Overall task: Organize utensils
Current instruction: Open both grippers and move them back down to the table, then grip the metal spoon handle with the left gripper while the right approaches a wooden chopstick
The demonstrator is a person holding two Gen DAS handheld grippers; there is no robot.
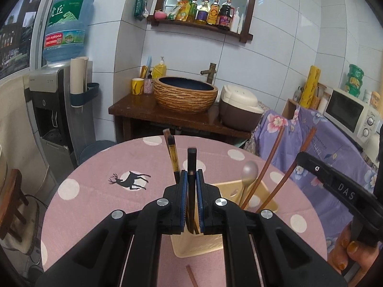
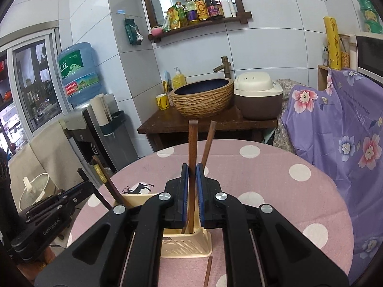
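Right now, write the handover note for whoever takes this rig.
Left gripper: shut on a dark chopstick, upright over the beige utensil holder, lower end inside it.
Right gripper: shut on a brown chopstick, lower end also in the holder.
Done: a spoon and several other chopsticks already stand in the holder.
Left: release both chopsticks, then collect the loose chopstick lying on the pink tablecloth in front of the holder.

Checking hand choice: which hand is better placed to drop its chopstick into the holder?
Right, narrowly: the right gripper, jaws shut, holds a brown chopstick upright, its lower end already inside the holder. The left gripper has its dark chopstick in too, seemingly nearer a corner.
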